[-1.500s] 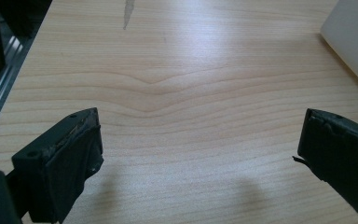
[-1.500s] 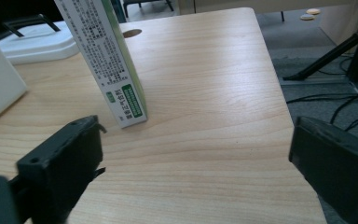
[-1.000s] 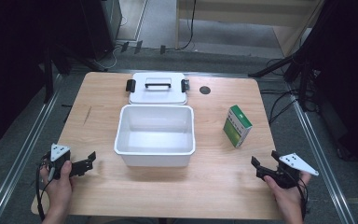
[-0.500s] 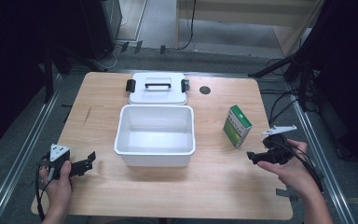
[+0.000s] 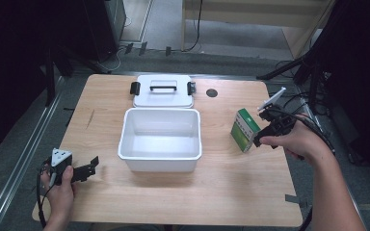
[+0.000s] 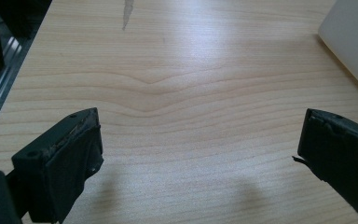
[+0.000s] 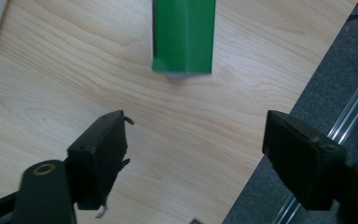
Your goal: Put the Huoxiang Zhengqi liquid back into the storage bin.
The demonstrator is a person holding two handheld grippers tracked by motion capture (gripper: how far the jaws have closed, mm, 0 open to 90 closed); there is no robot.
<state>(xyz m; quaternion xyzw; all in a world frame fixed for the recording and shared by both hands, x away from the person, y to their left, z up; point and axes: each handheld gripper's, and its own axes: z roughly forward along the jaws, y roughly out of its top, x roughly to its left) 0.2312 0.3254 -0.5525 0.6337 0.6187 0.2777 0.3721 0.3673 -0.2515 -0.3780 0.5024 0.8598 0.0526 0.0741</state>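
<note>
A green and white carton [image 5: 244, 129] stands upright on the right part of the wooden table [image 5: 231, 192]. My right gripper [image 5: 263, 129] hovers just right of it, lifted off the table and pointing at it. Its jaws have just been closing a little but still stand open with nothing between them. In the right gripper view the carton [image 7: 184, 35] lies ahead of the right gripper [image 7: 196, 123], beyond the jaw tips. My left gripper [image 5: 92, 167] rests open at the table's front left, and the left gripper [image 6: 203, 121] faces bare wood.
An open white tub [image 5: 160, 139] sits mid-table, and its corner [image 6: 354, 46] shows in the left gripper view. Its lid [image 5: 164, 90], with a black handle and clips, lies behind it. A small black disc [image 5: 212, 93] sits at the back. The table's right edge [image 7: 307, 98] is close to the right gripper.
My right hand has risen from the front right of the table and moved forward and left up to the carton. The left hand has stayed put.
</note>
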